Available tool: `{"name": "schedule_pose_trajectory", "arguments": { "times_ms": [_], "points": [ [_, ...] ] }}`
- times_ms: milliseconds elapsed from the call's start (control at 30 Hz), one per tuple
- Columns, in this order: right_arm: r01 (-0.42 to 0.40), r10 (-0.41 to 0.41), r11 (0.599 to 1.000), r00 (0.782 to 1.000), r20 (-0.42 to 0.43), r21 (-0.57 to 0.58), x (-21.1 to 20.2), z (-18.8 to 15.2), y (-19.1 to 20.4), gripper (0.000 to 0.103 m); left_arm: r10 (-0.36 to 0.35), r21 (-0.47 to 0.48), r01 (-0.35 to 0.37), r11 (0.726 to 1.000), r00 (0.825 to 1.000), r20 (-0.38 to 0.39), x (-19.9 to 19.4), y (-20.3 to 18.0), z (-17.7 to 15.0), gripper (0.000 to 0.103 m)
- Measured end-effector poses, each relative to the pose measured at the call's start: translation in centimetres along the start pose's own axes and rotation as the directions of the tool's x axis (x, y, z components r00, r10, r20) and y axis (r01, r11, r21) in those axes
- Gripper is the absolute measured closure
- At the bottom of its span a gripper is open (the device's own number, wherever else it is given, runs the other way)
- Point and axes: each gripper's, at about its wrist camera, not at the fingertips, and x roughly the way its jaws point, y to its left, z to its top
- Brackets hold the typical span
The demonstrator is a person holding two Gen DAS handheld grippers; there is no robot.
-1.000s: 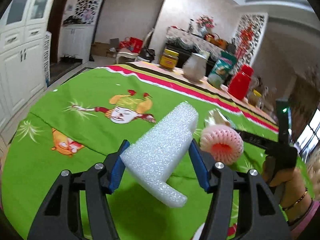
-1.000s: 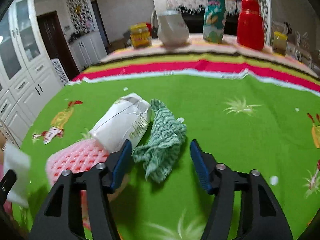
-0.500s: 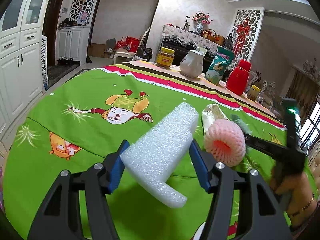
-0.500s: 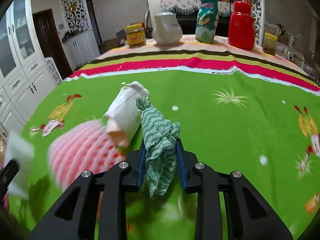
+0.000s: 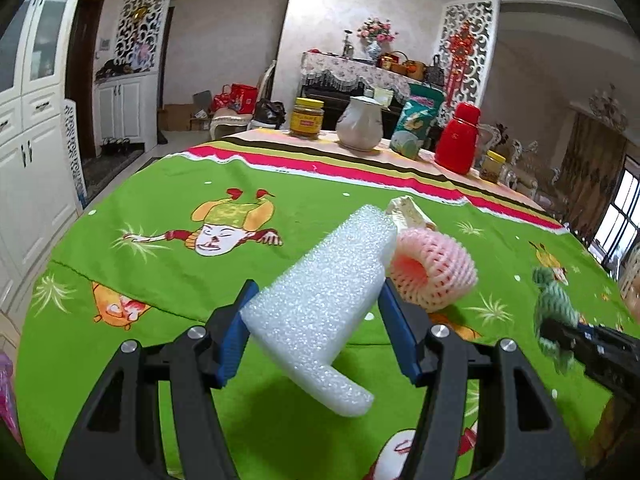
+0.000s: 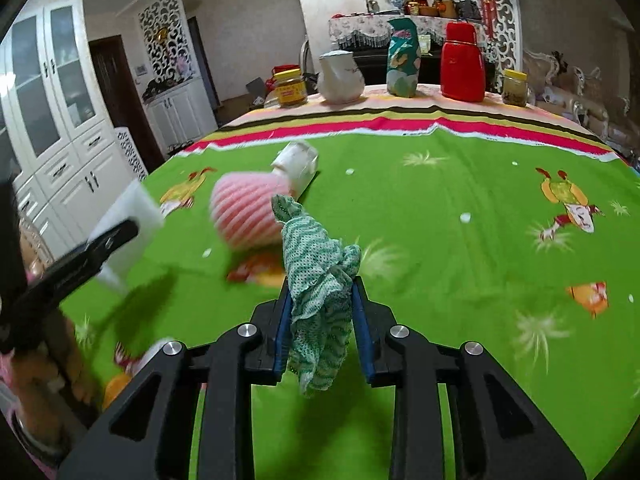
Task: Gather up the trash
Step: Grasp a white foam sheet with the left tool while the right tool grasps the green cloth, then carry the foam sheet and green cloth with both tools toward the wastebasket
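Observation:
My left gripper (image 5: 316, 320) is shut on a white L-shaped foam piece (image 5: 320, 304) and holds it above the green tablecloth (image 5: 160, 264). My right gripper (image 6: 322, 320) is shut on a crumpled green-and-white cloth (image 6: 318, 280), lifted off the table; it also shows at the right of the left wrist view (image 5: 554, 312). A pink foam fruit net (image 5: 436, 272) lies on the table just beyond the foam piece, with a crushed white paper carton (image 5: 408, 212) behind it. Both show in the right wrist view, the net (image 6: 246, 216) and the carton (image 6: 296, 164).
At the table's far edge stand a yellow-lidded jar (image 5: 307, 118), a white jug (image 5: 359, 124), a green bag (image 5: 412, 128), a red flask (image 5: 458, 144) and a small jar (image 5: 491, 166). White cabinets (image 5: 24, 140) stand at the left.
My right gripper closed on the green cloth, lifted it off the table and drew back from the net and carton. My left gripper kept holding the foam piece.

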Motion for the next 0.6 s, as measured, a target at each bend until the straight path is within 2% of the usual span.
{"name": "schedule_pose_trajectory", "arguments": {
  "times_ms": [233, 600],
  "points": [
    [-0.001, 0.000, 0.999, 1.000, 0.015, 0.042, -1.6, -1.8, 0.5, 0.075, -0.014, 0.043, 0.015, 0.999, 1.000, -0.022, 0.1, -0.8, -0.3, 0.044],
    [0.007, -0.011, 0.997, 0.998, 0.056, 0.079, -3.3, -3.4, 1.2, 0.075, -0.024, 0.051, 0.025, 0.998, 0.999, -0.028, -0.1, -0.7, -0.5, 0.044]
  ]
}}
